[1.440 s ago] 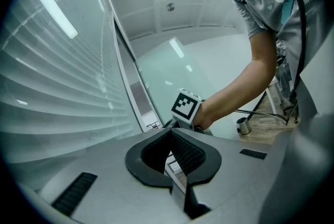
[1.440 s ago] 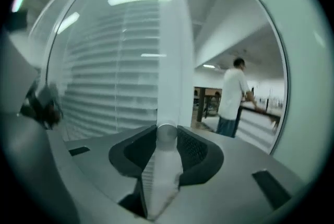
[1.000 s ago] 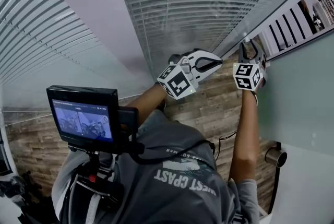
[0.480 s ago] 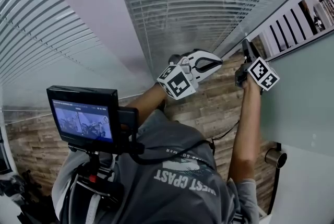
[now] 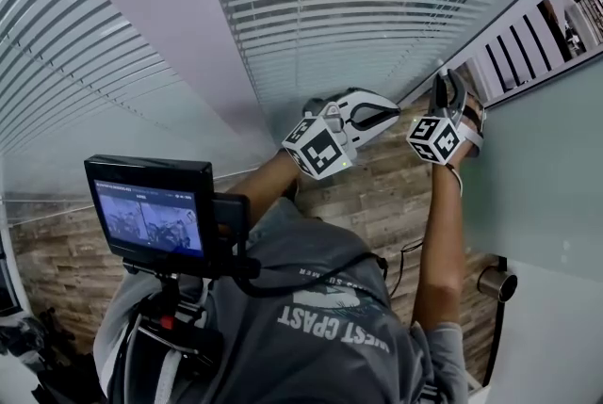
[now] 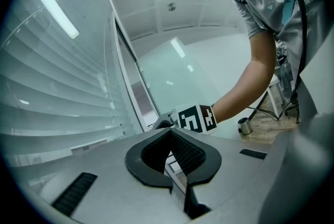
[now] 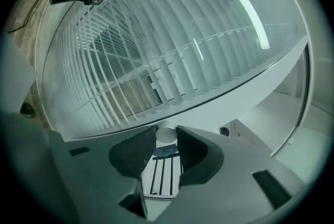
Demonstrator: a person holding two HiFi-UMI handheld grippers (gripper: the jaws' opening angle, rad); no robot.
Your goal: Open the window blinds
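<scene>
Blind slats (image 5: 358, 16) newly ajar, right claw (image 5: 444, 84) tight on the wand (image 7: 166, 136).

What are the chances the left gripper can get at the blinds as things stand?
Likely yes: the left gripper, jaws shut and empty, hangs close by the blinds with nothing between them. The right gripper, shut on the wand, sits off to one side.

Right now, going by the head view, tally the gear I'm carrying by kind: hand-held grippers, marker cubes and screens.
Hand-held grippers: 2 (left hand-held gripper, right hand-held gripper)
Marker cubes: 2 (left cube, right cube)
Screen: 1
Total: 5
</scene>
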